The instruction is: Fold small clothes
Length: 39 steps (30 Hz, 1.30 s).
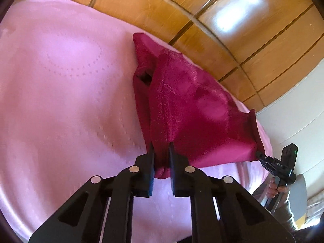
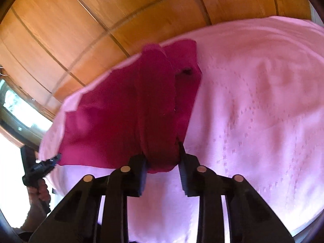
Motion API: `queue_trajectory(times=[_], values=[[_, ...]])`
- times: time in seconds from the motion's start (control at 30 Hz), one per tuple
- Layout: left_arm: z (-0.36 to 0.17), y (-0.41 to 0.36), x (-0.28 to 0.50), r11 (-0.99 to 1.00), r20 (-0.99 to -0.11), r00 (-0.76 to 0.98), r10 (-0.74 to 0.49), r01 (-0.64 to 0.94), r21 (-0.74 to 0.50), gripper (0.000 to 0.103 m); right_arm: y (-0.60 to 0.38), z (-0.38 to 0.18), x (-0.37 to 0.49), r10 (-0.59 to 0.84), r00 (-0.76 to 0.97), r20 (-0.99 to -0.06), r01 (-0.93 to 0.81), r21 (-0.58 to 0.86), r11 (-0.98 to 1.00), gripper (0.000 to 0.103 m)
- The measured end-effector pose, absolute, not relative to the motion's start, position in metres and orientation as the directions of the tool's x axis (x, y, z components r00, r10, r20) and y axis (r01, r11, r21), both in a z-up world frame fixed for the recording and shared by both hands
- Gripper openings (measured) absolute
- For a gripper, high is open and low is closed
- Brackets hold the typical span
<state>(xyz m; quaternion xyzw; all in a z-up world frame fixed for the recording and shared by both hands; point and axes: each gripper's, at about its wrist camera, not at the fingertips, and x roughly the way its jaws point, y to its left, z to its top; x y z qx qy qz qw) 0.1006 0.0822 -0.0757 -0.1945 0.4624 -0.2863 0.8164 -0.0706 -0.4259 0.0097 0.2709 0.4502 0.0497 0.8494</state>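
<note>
A small magenta garment [image 1: 192,105] lies stretched over a pink bedspread [image 1: 60,81], its near edge held up at two corners. In the left wrist view my left gripper [image 1: 161,151] is shut on a bunched corner, fabric pinched between its black fingers. At the garment's right corner my right gripper [image 1: 258,154] grips the hem. The right wrist view shows the right gripper [image 2: 162,159] shut on a thick roll of the garment [image 2: 113,121]. Far left there, the left gripper [image 2: 57,157] pinches the other corner. A small dark opening shows in the folded cloth.
Wooden wardrobe panels [image 1: 222,20] rise right behind the bed's far edge. A white wall [image 1: 293,121] stands at the right and a bright window [image 2: 16,105] at the left. A hand [image 2: 40,190] holds the other gripper's handle. The pink bedspread [image 2: 253,101] spreads wide beside the garment.
</note>
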Motion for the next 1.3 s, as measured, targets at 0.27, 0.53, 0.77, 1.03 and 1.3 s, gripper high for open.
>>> queue_trajectory(times=[0.27,0.53,0.77,1.03,1.3], values=[[-0.081,0.099,0.052,0.755,-0.660,0.370,-0.654,0.267,-0.599,0.010,-0.422,0.013,-0.116,0.393,0.527,-0.753,0.150,0.538,0.829,0.023],[-0.089,0.103,0.004,0.783,-0.713,0.324,-0.622,0.263,-0.564,0.012,-0.419,0.006,-0.141,0.361,0.430,-0.828,0.184,0.472,0.862,0.033],[-0.061,0.089,0.047,0.806,-0.690,0.417,-0.592,0.319,-0.498,0.032,-0.418,0.042,-0.098,0.229,0.562,-0.795,0.138,0.363,0.922,0.059],[-0.064,0.062,0.098,0.810,-0.677,0.445,-0.586,0.346,-0.473,0.032,-0.415,0.033,-0.041,0.194,0.587,-0.786,0.143,0.336,0.931,0.055],[-0.050,0.067,0.077,0.792,-0.614,0.501,-0.610,0.383,-0.475,0.006,-0.405,0.041,-0.051,0.063,0.569,-0.820,0.134,0.168,0.977,0.007]])
